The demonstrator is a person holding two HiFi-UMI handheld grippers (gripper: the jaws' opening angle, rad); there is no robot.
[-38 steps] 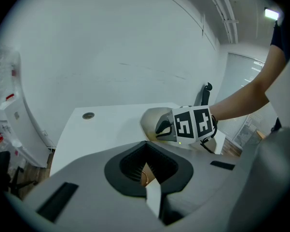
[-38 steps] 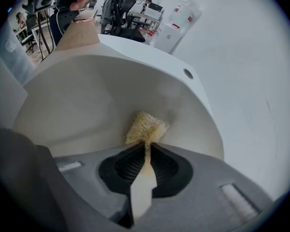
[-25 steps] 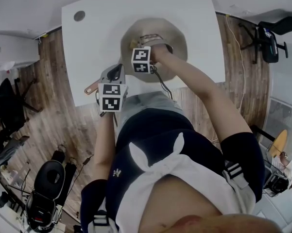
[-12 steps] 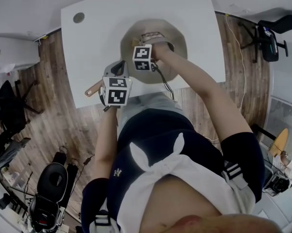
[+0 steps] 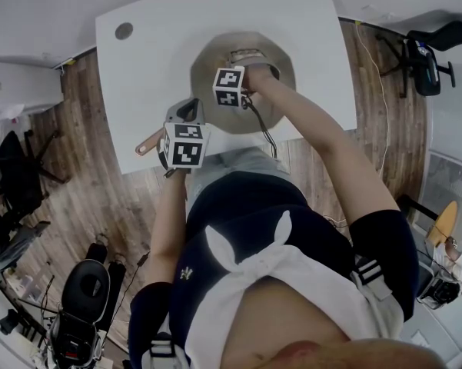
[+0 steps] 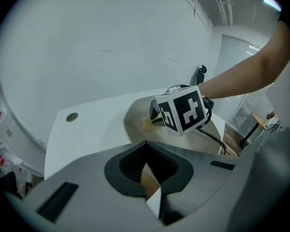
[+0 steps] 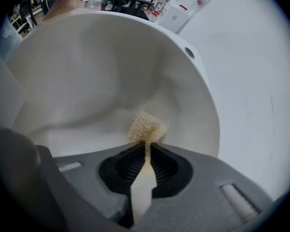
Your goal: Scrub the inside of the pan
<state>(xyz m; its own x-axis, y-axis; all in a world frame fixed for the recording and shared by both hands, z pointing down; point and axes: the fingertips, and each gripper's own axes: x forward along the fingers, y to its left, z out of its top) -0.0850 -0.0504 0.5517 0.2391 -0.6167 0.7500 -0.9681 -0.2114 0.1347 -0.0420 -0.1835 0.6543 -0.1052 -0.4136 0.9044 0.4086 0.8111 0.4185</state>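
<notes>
A round pan with a pale cream inside sits on the white table, its copper-coloured handle pointing to the near left. My left gripper is shut on that handle, which shows as a brown strip between its jaws. Inside the pan, my right gripper is shut on a small tan sponge, pressing it against the pan's inner wall. From the left gripper view, the right gripper's marker cube hangs over the pan.
A round cable hole lies at the table's far left. The table's near edge runs right under my grippers. On the wooden floor, a black office chair stands at the right and another black chair at the lower left.
The right gripper and sponge have slid a little toward the pan's far side. The left gripper has shifted slightly right along with the handle.
</notes>
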